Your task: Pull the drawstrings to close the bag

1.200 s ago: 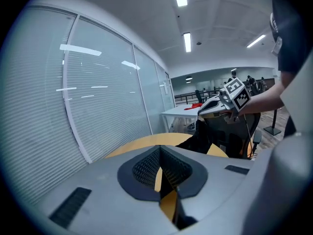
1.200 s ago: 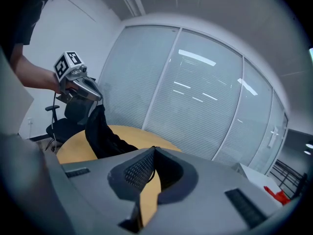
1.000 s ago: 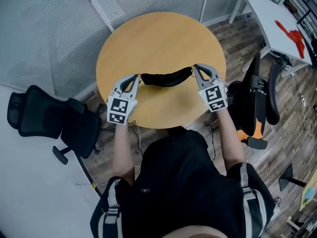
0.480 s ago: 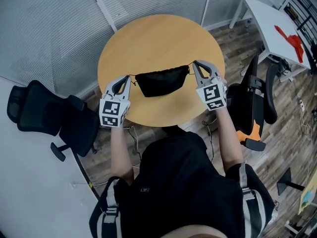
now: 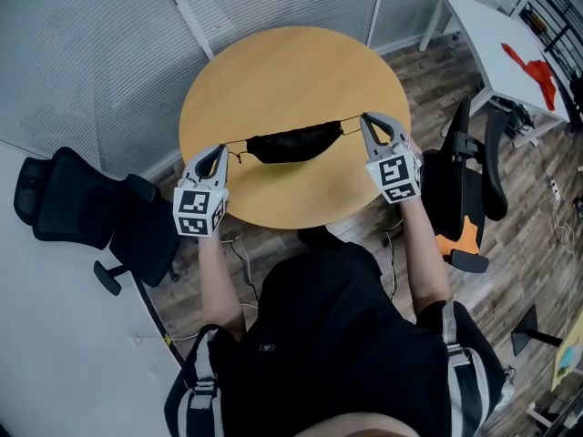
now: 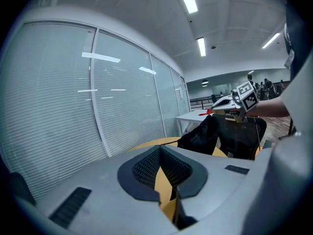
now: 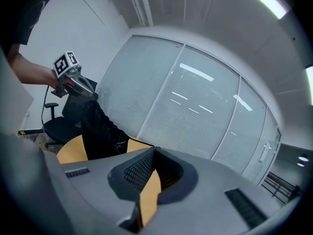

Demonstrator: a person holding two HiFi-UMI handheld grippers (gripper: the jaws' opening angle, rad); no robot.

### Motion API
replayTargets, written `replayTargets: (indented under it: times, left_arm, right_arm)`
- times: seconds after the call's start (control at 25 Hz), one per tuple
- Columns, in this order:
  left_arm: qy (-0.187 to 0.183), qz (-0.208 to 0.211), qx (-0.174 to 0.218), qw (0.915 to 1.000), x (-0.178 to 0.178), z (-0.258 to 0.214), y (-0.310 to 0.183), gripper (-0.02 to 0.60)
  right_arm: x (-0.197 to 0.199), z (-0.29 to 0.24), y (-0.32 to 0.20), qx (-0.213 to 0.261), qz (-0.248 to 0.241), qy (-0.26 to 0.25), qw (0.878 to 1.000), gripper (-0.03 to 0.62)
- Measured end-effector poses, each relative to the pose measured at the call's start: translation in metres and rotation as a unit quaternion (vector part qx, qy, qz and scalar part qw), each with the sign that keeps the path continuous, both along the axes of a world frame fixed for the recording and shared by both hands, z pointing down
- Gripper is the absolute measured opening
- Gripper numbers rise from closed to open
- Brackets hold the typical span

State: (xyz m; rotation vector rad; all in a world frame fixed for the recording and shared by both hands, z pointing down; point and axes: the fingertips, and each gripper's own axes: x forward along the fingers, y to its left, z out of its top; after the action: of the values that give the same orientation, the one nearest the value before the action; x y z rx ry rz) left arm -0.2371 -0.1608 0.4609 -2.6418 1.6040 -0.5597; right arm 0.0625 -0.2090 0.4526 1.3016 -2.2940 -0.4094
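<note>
black bag [image 5: 293, 143] bunched, slung on taut drawstrings [image 5: 239, 141] | left hand-held gripper [image 5: 221, 150], right hand-held gripper [image 5: 365, 117]: clamping drawstrings

Probably an office, blinded glass partitions [image 5: 91, 44], swivel chairs [image 5: 86, 212]

A round wooden table [image 5: 291, 71] stands beside blinds [image 5: 82, 62]. Black office chairs [image 5: 82, 217] flank it, and something red [image 5: 536, 60] lies on a white desk [image 5: 496, 35].

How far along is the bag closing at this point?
Done: left gripper and right gripper are each shut on the drawstrings. In hand: the strings run taut, the black bag bunched between them over the table. Left: the mouth looks gathered, though full closure cannot be told.
</note>
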Motion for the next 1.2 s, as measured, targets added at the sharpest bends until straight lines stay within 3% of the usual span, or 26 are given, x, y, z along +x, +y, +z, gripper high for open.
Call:
replayTargets:
  times: [0.64,1.2]
  left_arm:
    - [0.001,-0.027,-0.014,0.9995,-0.016,-0.001,0.014,0.015]
    - [0.001,-0.044,-0.018,0.9989,0.002,-0.013,0.014,0.015]
  right_arm:
    - [0.025,0.002,0.002,-0.006,0.016,0.003,1.000,0.060]
    - [0.060,-0.007,-0.012,-0.004,0.014,0.001,1.000,0.060]
